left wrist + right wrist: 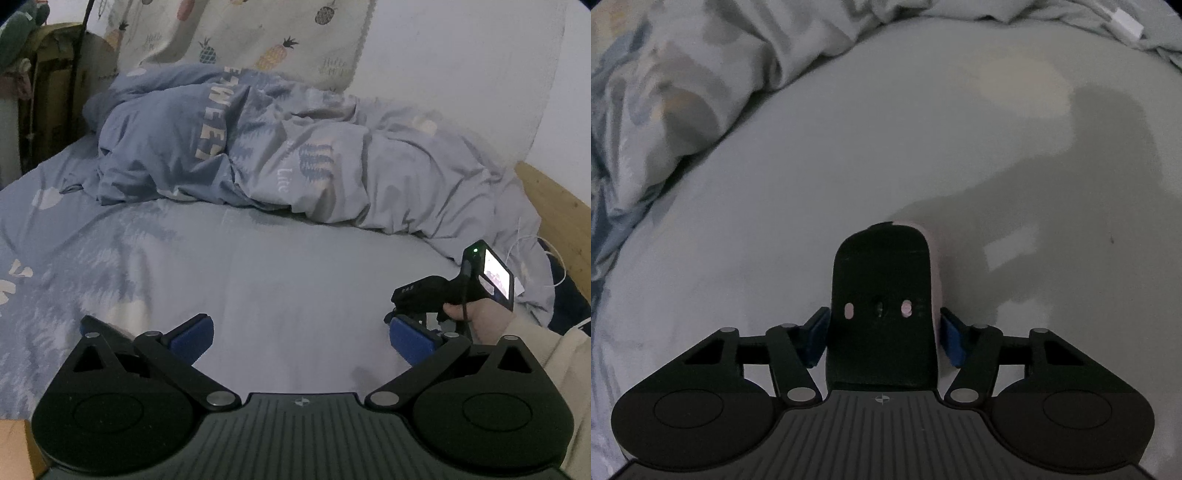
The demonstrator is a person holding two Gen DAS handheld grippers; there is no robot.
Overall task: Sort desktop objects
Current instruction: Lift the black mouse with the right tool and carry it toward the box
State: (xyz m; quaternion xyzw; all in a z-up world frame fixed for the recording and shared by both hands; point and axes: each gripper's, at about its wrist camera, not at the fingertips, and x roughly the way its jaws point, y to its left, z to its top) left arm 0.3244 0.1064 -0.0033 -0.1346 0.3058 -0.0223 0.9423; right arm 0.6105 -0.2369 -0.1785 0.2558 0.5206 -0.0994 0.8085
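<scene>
My right gripper [882,338] is shut on a computer mouse [881,314], seen from its dark underside with a pale pink edge on its right. The blue pads [816,338] press on both its sides. It is held just above the pale bed sheet [849,147]. My left gripper [301,336] is open and empty, its blue pads [192,338] wide apart over the sheet [277,266]. The right gripper with its lit screen [476,284] shows in the left wrist view at right, held by a hand.
A crumpled blue duvet [258,147] lies across the back of the bed, with a pineapple-print pillow [240,33] behind it. A wooden bed frame [554,214] and white cable [532,240] are at right. A cardboard box corner [14,443] is at bottom left.
</scene>
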